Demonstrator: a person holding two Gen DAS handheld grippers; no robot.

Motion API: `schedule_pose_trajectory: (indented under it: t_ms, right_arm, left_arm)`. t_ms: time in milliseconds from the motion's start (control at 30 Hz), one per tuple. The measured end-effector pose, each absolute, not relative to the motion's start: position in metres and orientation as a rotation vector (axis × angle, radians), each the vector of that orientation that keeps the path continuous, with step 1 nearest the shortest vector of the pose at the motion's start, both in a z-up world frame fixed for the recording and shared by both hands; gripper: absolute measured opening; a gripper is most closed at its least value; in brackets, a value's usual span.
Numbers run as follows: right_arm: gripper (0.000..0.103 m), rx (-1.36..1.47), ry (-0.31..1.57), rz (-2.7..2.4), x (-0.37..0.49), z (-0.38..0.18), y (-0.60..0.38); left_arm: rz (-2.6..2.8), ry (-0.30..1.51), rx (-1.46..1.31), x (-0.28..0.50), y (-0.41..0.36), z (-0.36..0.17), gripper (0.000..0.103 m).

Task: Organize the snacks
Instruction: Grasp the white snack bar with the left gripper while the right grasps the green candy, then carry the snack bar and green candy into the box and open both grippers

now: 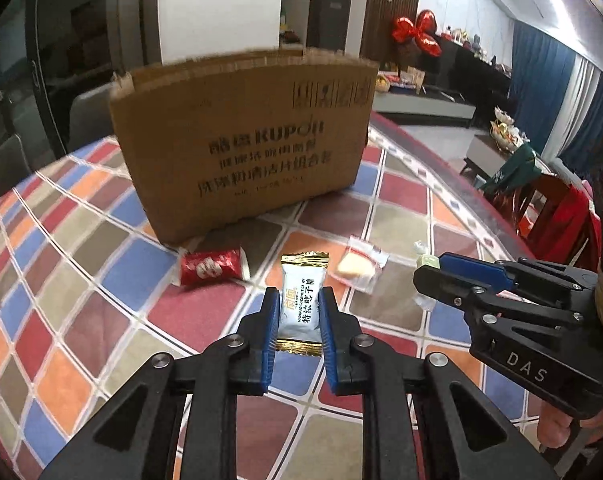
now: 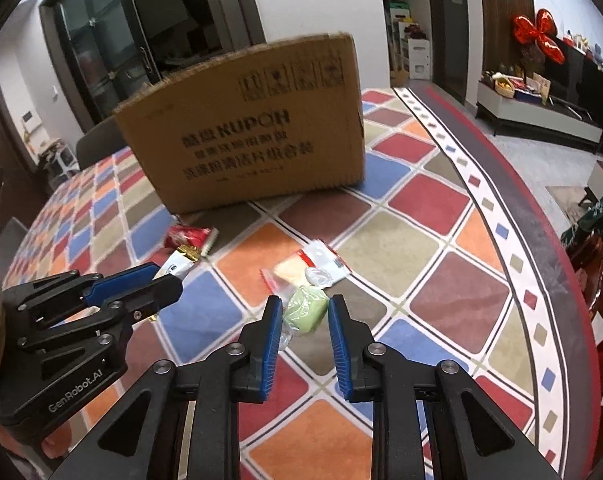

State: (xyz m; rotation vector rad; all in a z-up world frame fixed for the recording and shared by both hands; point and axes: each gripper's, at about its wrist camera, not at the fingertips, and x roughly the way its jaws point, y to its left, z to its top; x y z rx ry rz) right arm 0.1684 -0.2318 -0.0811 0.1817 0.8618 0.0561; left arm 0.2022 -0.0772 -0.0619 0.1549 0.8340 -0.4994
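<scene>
A brown cardboard box [image 1: 241, 140] stands on the checked tablecloth, also in the right wrist view [image 2: 257, 128]. My left gripper [image 1: 300, 298] is shut on a white coconut candy packet with gold ends [image 1: 300, 300], low over the cloth. My right gripper [image 2: 304, 305] is open around a green wrapped candy [image 2: 306, 308] that lies on the table; its jaws stand apart from it. A red snack packet [image 1: 211, 267] lies near the box. A clear bag with a yellow snack [image 1: 359, 266] lies between the grippers.
The round table's red edge [image 2: 549, 240] curves along the right. A red chair [image 1: 557, 216] stands beyond it. The right gripper [image 1: 433, 276] shows in the left wrist view, and the left gripper [image 2: 169, 280] in the right wrist view.
</scene>
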Motion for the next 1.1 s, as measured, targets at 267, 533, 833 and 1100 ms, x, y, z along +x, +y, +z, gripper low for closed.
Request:
schedule_pose_trajectory:
  t_ms: [267, 533, 833, 1100]
  right_arm:
    - [0.025, 0.178, 0.769, 0.103, 0.160, -0.043, -0.231]
    - [0.025, 0.163, 0.673, 0.154, 0.162, 0.001, -0.229]
    - [0.025, 0.138, 0.577, 0.183, 0.176, 0.046, -0.230]
    - [0.025, 0.103, 0.550, 0.183, 0.207, 0.072, -0.231]
  left_arm:
    - [-0.488, 0.727, 0.129, 0.189, -0.072, -0.018, 0.020]
    - [-0.478, 0.627, 0.107, 0.187, -0.067, 0.027, 0.020]
    - [-0.470, 0.536, 0.093, 0.199, -0.063, 0.069, 0.020]
    - [-0.429, 0.497, 0.114, 0.227, -0.063, 0.093, 0.020]
